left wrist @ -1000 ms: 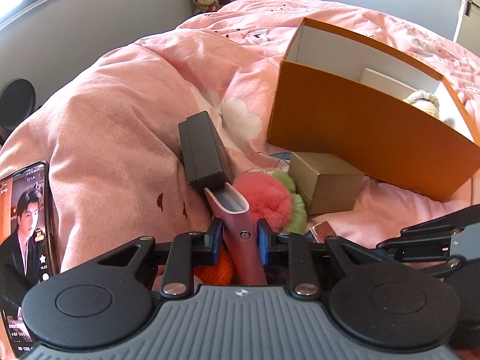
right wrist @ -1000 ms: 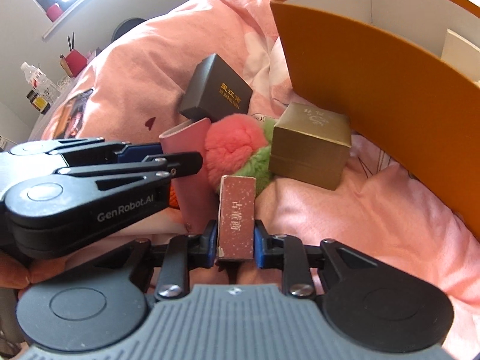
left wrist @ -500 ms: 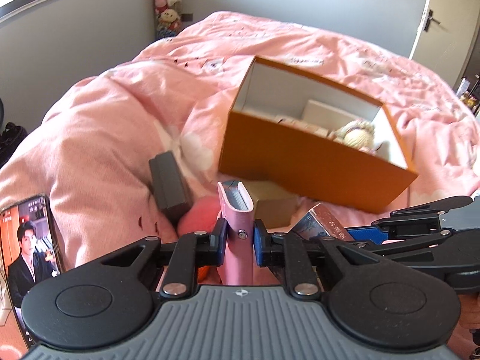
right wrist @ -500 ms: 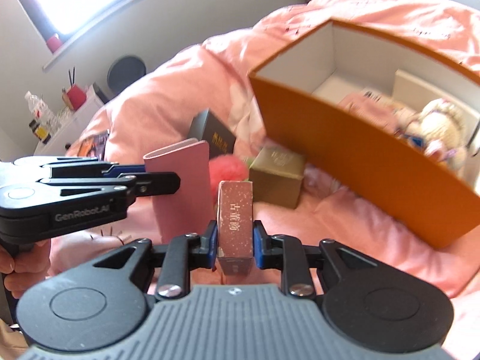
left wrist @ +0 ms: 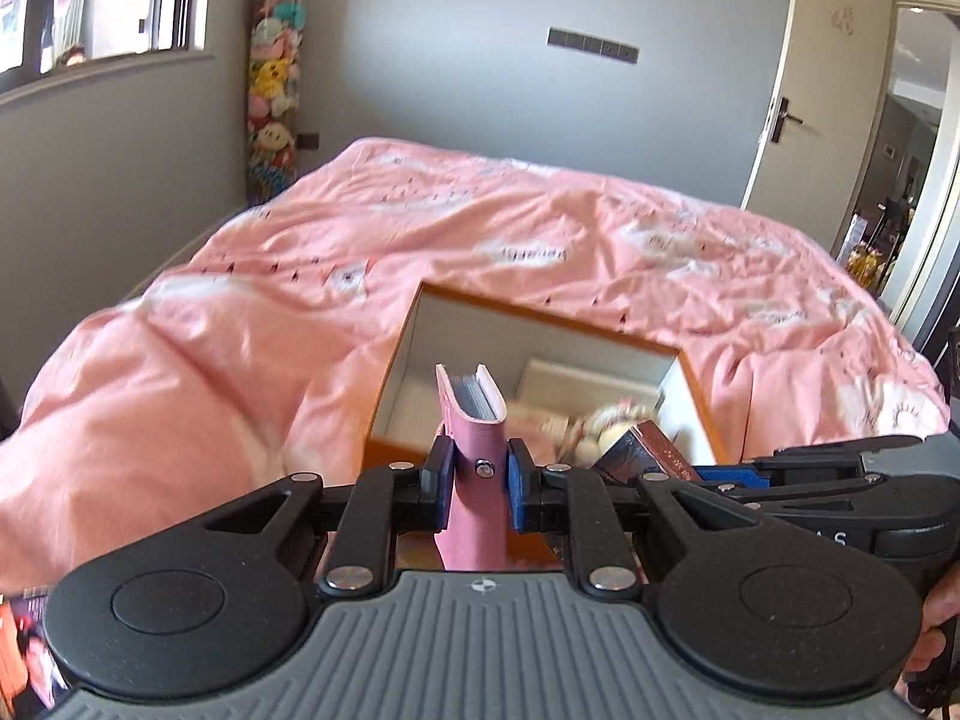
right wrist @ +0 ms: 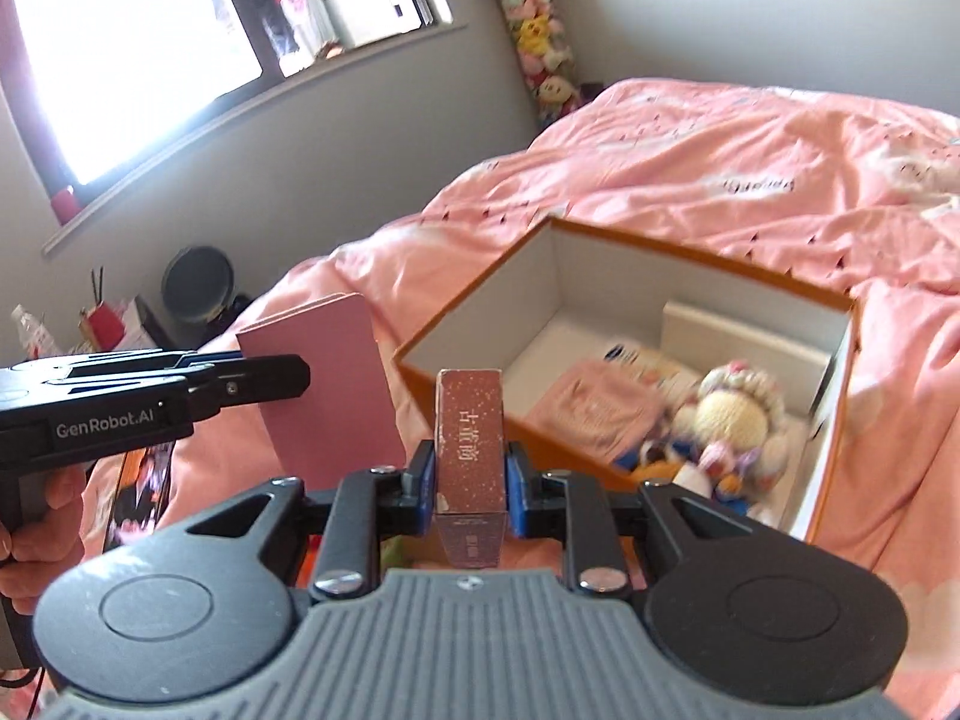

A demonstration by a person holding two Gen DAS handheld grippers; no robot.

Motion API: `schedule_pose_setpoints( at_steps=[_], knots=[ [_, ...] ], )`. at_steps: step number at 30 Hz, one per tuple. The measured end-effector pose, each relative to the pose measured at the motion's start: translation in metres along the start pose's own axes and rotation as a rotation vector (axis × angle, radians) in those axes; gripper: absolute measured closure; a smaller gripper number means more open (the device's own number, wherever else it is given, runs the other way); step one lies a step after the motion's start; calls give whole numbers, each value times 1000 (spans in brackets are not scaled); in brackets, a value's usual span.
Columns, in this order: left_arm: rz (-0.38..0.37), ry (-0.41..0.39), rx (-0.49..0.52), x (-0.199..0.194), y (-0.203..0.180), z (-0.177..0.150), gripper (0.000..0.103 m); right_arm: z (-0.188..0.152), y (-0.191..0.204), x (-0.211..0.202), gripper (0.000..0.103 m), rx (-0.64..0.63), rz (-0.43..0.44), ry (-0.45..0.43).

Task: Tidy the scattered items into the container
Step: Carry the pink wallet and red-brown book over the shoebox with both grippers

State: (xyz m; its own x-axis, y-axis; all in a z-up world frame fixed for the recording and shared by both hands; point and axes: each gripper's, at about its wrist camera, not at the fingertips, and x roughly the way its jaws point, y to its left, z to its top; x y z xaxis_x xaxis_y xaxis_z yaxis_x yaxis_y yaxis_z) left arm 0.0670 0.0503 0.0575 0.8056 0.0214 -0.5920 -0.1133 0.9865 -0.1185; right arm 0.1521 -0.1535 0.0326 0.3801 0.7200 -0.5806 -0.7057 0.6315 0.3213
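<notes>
Left gripper point(left wrist: 478, 483) clamped on a pink notebook point(left wrist: 474, 450), held upright. Right gripper point(right wrist: 469, 495) clamped on a reddish-brown box point(right wrist: 470, 438) — also upright. Both items sit at the near side of the open orange container point(right wrist: 831, 462) on the pink bedspread point(right wrist: 720, 168); a plush doll point(right wrist: 729, 420) lies inside.

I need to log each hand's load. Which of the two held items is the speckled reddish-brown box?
The one in the right gripper: the reddish-brown box, speckled with printed characters. The left gripper grips a plain pink notebook instead.
</notes>
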Motion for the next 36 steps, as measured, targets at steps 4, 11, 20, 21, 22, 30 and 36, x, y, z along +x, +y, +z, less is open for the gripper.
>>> schedule_pose_setpoints(
  at_steps=[4,11,20,21,22,30,36],
  knots=[
    [-26,-44,15,16,-7,25,83,19,-9,1,78,15,-27,-57],
    [39,-49,94,64,-14,55,83,40,-22,26,78,4,-138,-74],
    [65,128,151,135,-12,59,83,48,-49,78,78,18,-217,-21],
    [76,142,165,141,-13,58,83,47,-50,82,78,24,-220,-13],
    [99,161,187,148,-14,57,83,46,-52,85,78,30,-220,-7],
    [181,283,311,185,-24,47,83,45,-61,101,78,41,-206,20],
    [159,359,303,206,-27,38,84,42,-68,108,78,60,-205,33]
  ],
)
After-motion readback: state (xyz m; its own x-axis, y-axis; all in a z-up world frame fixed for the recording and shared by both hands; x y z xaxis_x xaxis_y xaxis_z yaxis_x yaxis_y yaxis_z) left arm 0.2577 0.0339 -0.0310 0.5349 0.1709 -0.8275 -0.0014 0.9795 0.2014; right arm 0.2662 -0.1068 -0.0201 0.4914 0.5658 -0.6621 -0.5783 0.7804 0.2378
